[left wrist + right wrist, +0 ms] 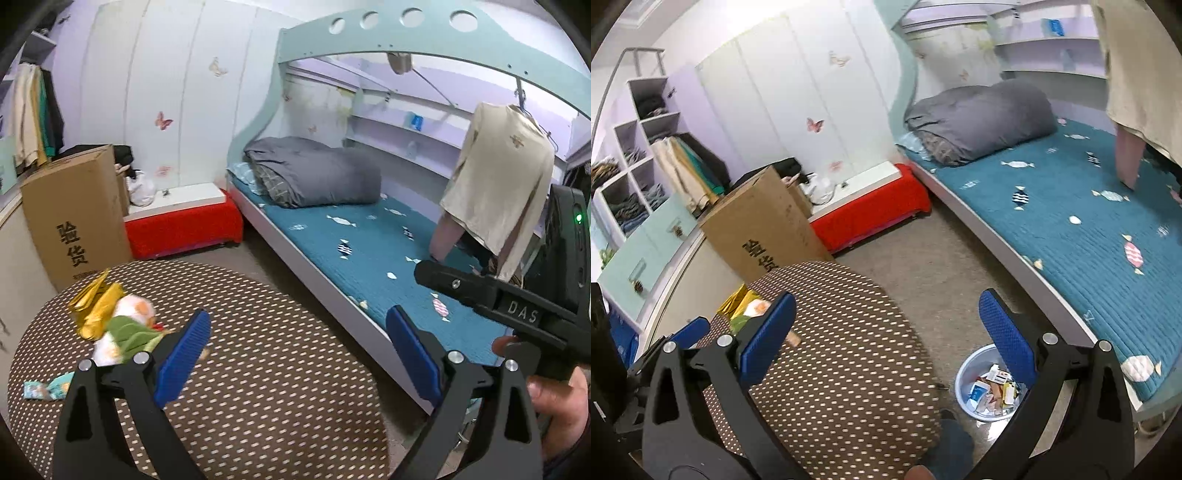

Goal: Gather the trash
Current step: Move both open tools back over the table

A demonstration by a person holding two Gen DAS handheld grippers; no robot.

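Left wrist view: the left tool (297, 332) hangs wide open and empty above the round brown dotted tabletop (258, 387), angled toward crumpled gold, orange-white and green wrappers (110, 321) bunched near its far-left edge. The right tool (886, 325), equally wide and empty, hovers near the pale blue plastic bin (964, 373) of scraps on the floor, likely for drops.

Both cameras sit above the round dotted worktop (258, 369), each looking forward between its own blue fingers toward the bed (351, 243) and wardrobe (166, 92); the right view stands higher and tilts down more, taking in the floor and bin (964, 380); both share worktop, box (74, 214), bed, wall.
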